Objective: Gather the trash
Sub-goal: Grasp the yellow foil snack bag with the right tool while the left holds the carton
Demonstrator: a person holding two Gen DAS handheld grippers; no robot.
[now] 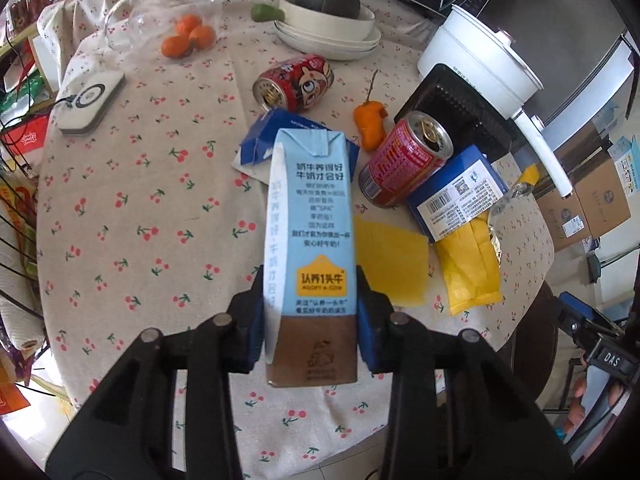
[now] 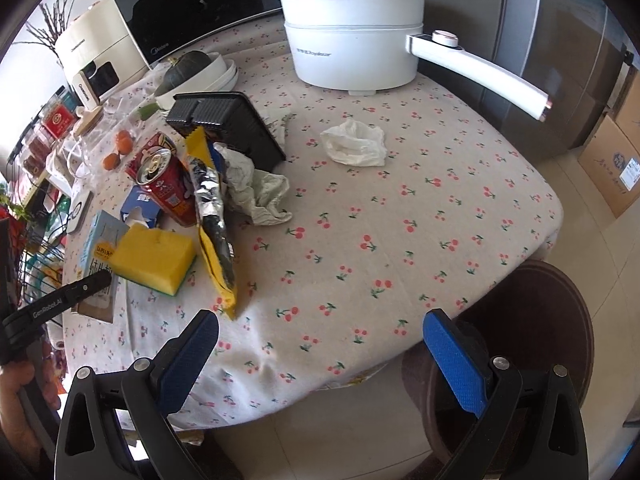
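My left gripper [image 1: 310, 320] is shut on a light-blue milk carton [image 1: 310, 240] and holds it above the cherry-print tablecloth [image 1: 140, 200]. Beyond it lie two red cans [image 1: 296, 82] [image 1: 404, 160], blue boxes [image 1: 456, 192] and a yellow wrapper [image 1: 470, 268]. My right gripper [image 2: 320, 344] is open and empty over the table's near edge. In the right wrist view the carton [image 2: 102, 244] sits at far left beside a yellow sponge [image 2: 154, 256], a yellow wrapper [image 2: 212, 224], a red can [image 2: 164, 184], crumpled paper [image 2: 256, 188] and a white tissue [image 2: 354, 144].
A white electric pot [image 2: 352, 36] with a long handle stands at the back. A black tray [image 2: 228, 124], stacked white bowls with a dark squash [image 1: 328, 16], oranges [image 1: 188, 38], an orange pepper [image 1: 370, 120] and a white device [image 1: 90, 102] are on the table. A brown stool [image 2: 532, 340] stands beside it.
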